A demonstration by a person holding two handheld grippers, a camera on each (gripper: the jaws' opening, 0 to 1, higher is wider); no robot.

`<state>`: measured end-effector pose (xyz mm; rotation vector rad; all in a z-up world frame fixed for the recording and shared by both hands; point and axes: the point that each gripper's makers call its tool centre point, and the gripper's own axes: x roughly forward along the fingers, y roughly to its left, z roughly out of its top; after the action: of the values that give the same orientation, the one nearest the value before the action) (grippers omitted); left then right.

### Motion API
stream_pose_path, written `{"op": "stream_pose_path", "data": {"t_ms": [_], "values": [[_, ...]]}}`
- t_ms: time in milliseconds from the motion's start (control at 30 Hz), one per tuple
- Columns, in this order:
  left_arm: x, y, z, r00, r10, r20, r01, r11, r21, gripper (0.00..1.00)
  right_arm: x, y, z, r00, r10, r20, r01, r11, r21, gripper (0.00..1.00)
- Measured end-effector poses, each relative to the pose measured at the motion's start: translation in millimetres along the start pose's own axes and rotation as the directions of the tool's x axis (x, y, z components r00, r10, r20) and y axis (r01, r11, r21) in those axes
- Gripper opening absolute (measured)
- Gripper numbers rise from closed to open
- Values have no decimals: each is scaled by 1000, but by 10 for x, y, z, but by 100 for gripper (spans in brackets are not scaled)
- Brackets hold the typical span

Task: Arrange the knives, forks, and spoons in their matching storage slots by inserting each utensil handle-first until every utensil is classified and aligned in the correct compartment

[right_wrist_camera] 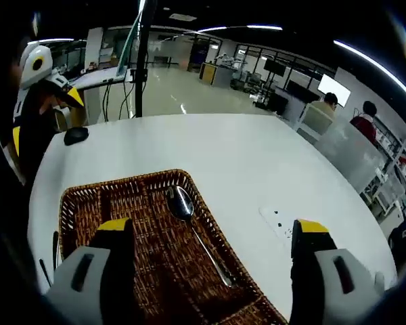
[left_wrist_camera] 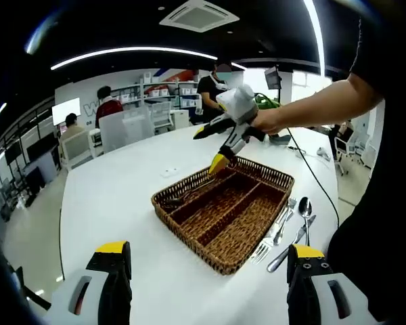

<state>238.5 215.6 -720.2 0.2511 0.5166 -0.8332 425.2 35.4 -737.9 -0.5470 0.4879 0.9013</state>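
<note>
A brown wicker basket (left_wrist_camera: 187, 226) with long compartments sits mid-table. One spoon (right_wrist_camera: 189, 218) lies in a compartment at its edge, bowl toward the far end. On the white table beside the basket rest a fork (left_wrist_camera: 269, 241), a knife (left_wrist_camera: 292, 246) and another spoon (left_wrist_camera: 305, 209). My left gripper (left_wrist_camera: 208, 249) stands open on the near side of the basket, nothing between its jaws. A hand holds my right gripper (left_wrist_camera: 208, 149) over the basket's far end; it is open and empty (right_wrist_camera: 213, 225), directly above the spoon in the basket.
The round white table (left_wrist_camera: 115, 196) has broad bare room around the basket. A white outlet plate (right_wrist_camera: 279, 220) sits beside the basket and a black mouse-like object (right_wrist_camera: 75, 135) near the far edge. A black cable (left_wrist_camera: 311, 169) trails past the loose utensils. Several people sit at desks behind.
</note>
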Motion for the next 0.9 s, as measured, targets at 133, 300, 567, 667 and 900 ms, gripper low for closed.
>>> {"op": "stream_pose_path", "data": {"t_ms": [133,300,567,667,900], "values": [[-26,-17,71,1000,5,10,-6,1000,15,100,-191,29,-14,1000,-23,17,23,1000,11,99],[-74,-49,198,999,25,34,-26,999,25,100,-604,154,-65,996,-64,54,60,996,67,99],[-156,-215,315,997,45,58,-47,998,34,100,-1138,271,-191,987,-131,97,116,982,146,99],[-178,-291,345,997,46,70,-48,998,28,100,-1293,336,-258,983,-146,108,127,978,163,99],[-155,-393,287,995,59,77,-55,997,-57,100,-1574,530,-483,983,-161,90,138,967,214,99]]}}
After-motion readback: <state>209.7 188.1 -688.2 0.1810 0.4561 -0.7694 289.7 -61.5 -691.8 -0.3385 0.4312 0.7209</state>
